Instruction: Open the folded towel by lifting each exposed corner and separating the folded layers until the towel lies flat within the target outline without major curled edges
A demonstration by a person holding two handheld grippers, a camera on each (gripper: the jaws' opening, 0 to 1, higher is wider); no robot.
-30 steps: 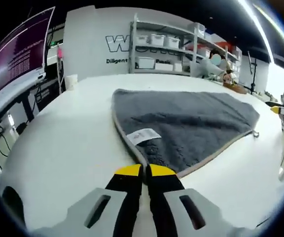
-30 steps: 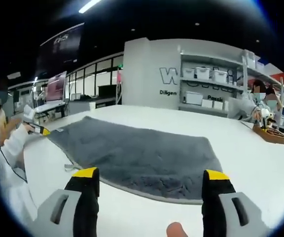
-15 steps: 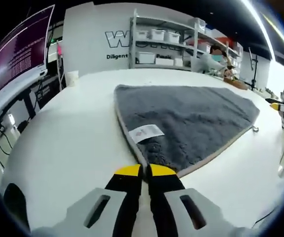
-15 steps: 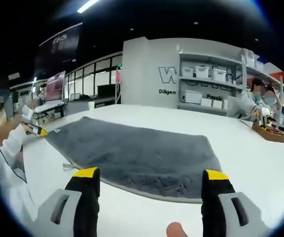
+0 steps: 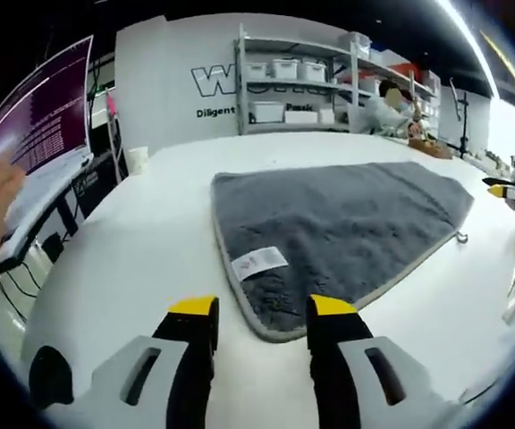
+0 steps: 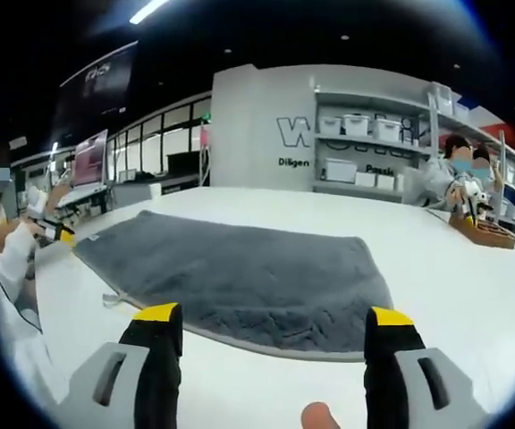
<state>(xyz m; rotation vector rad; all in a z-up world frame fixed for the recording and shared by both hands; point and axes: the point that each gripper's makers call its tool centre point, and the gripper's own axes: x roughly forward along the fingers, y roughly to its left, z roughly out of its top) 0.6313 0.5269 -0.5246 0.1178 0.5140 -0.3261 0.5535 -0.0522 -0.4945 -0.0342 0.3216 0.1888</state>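
The grey plush towel with pale piping (image 5: 347,223) lay spread on the white bench (image 5: 141,241), both the left gripper (image 5: 256,308) and right gripper (image 6: 271,317) wide and empty, suggesting release; next, judged, checking edges for curls.

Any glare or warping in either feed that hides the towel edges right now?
Left gripper view: fisheye bows the table, bright ceiling strip top right, but the towel and its white tag stay sharp. Right gripper view: dimmer, soft at the rim, towel border readable.
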